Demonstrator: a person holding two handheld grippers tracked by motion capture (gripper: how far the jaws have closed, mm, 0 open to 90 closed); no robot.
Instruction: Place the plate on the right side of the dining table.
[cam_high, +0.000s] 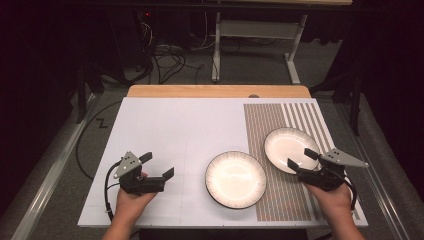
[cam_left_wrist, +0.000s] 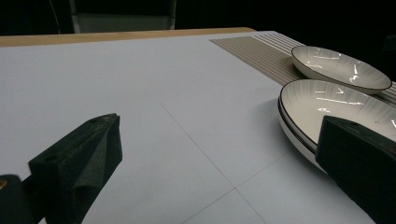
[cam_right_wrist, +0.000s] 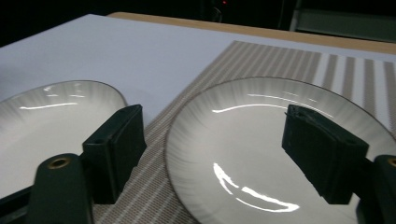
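**Two plates, both grippers idle**

Left gripper: jaws spread, holding nothing, over the bare white tabletop. Near plate overlaps the striped mat edge. Far plate lies on the mat. Right gripper: jaws spread, at the far plate's rim.

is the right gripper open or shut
Open: the right gripper has its jaws spread wide over the near rim of the far plate, gripping nothing.
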